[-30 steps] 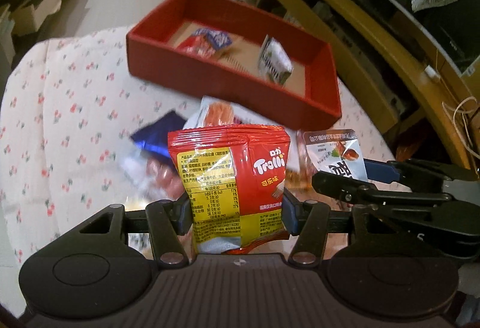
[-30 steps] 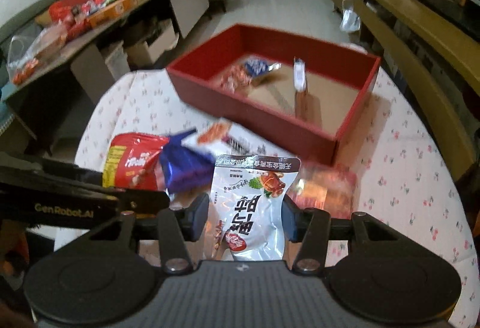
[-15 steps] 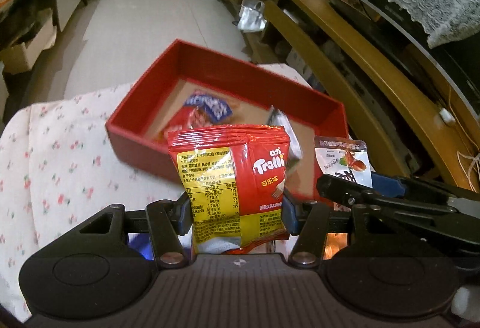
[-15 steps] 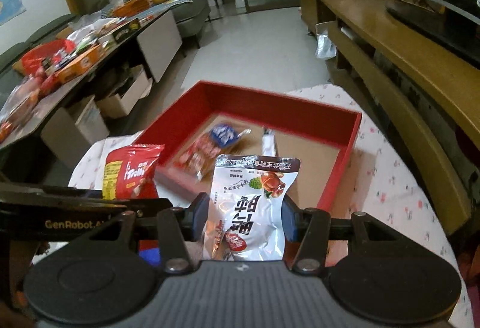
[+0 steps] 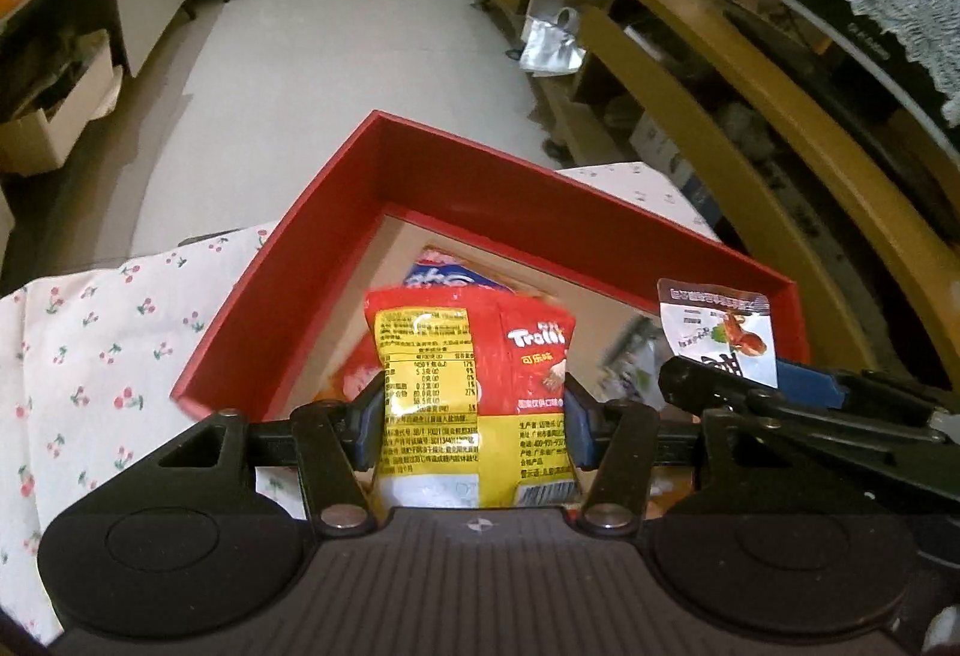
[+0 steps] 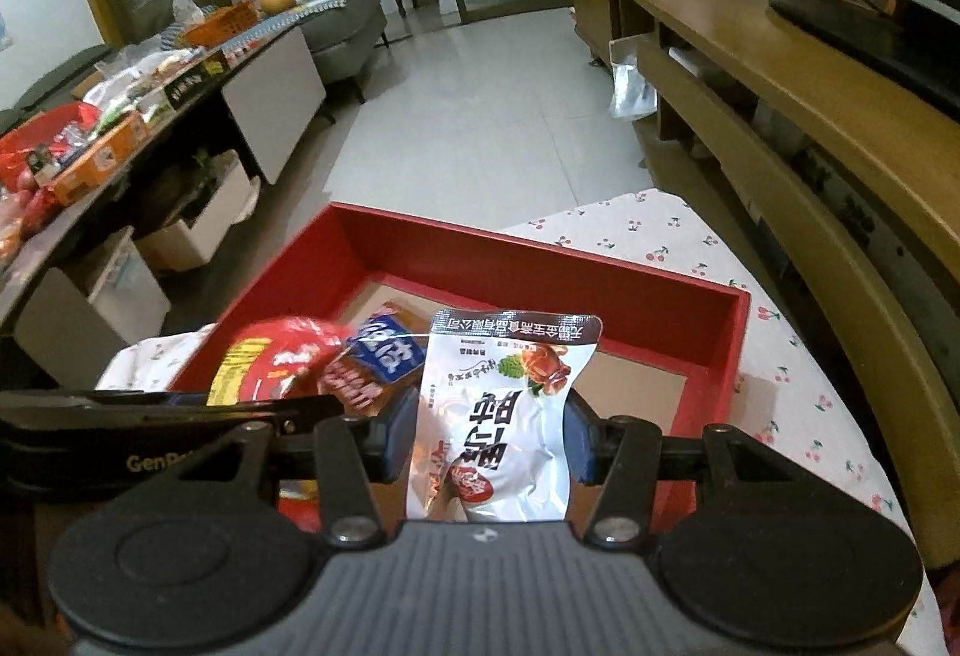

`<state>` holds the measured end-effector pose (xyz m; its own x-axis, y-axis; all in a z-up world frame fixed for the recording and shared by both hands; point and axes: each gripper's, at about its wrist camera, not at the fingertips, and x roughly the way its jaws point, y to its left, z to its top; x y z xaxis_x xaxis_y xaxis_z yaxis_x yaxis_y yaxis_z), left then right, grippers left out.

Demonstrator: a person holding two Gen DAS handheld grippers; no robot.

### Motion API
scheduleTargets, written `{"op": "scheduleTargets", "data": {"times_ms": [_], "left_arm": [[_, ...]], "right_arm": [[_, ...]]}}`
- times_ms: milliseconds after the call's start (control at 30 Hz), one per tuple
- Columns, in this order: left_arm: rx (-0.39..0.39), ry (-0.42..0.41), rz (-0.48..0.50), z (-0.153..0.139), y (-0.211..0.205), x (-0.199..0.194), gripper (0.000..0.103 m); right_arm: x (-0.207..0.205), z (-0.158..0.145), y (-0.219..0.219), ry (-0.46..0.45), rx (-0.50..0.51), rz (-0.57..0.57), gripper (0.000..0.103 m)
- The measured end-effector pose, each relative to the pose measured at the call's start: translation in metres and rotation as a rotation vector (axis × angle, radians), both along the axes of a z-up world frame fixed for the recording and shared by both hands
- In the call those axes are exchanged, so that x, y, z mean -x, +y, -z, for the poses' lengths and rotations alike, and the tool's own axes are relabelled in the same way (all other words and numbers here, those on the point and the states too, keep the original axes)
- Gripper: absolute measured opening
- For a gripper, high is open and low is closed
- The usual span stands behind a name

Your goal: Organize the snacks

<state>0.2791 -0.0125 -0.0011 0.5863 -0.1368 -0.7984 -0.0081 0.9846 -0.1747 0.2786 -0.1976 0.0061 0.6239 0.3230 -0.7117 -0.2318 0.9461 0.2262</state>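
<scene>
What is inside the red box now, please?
Inside the red box lies a blue and red snack packet on the brown cardboard floor. The held white pouch and red Trolli bag cover the rest of it.

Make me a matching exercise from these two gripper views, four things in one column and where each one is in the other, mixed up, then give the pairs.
Things:
1. red Trolli packet
2. silver packet
3. blue and red packet
4. red box

Places:
A. lying inside the box
B. pinched in the right gripper
C. standing on the cherry-print cloth
D. pinched in the left gripper

Pairs: 1-D, 2-B, 3-A, 4-C
</scene>
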Motion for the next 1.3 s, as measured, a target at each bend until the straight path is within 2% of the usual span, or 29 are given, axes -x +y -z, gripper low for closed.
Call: {"op": "scheduleTargets", "data": {"times_ms": [233, 367, 500, 600, 733, 1033, 1300], "left_arm": [[-0.008, 0.027, -0.031, 0.018, 0.005, -0.017, 0.066], [-0.025, 0.025, -0.032, 0.019, 0.002, -0.018, 0.066], [-0.008, 0.029, -0.031, 0.015, 0.003, -0.017, 0.069], [-0.001, 0.009, -0.044, 0.008, 0.006, -0.015, 0.074], [0.010, -0.008, -0.055, -0.002, 0.009, -0.011, 0.077], [0.032, -0.024, -0.061, -0.016, 0.014, -0.004, 0.079], [0.036, -0.017, -0.074, -0.024, 0.027, 0.018, 0.082]], "right_arm": [[-0.016, 0.010, 0.006, -0.017, 0.001, -0.003, 0.056], [-0.021, 0.014, 0.010, -0.014, 0.034, 0.003, 0.056], [-0.022, 0.013, 0.006, 0.002, 0.034, 0.018, 0.056], [-0.019, 0.005, 0.004, -0.026, 0.032, 0.025, 0.058], [-0.016, -0.004, 0.003, -0.060, 0.027, 0.033, 0.065], [-0.009, -0.016, 0.000, -0.078, -0.008, 0.040, 0.069], [0.008, -0.017, 0.008, -0.068, 0.005, 0.000, 0.069]]}}
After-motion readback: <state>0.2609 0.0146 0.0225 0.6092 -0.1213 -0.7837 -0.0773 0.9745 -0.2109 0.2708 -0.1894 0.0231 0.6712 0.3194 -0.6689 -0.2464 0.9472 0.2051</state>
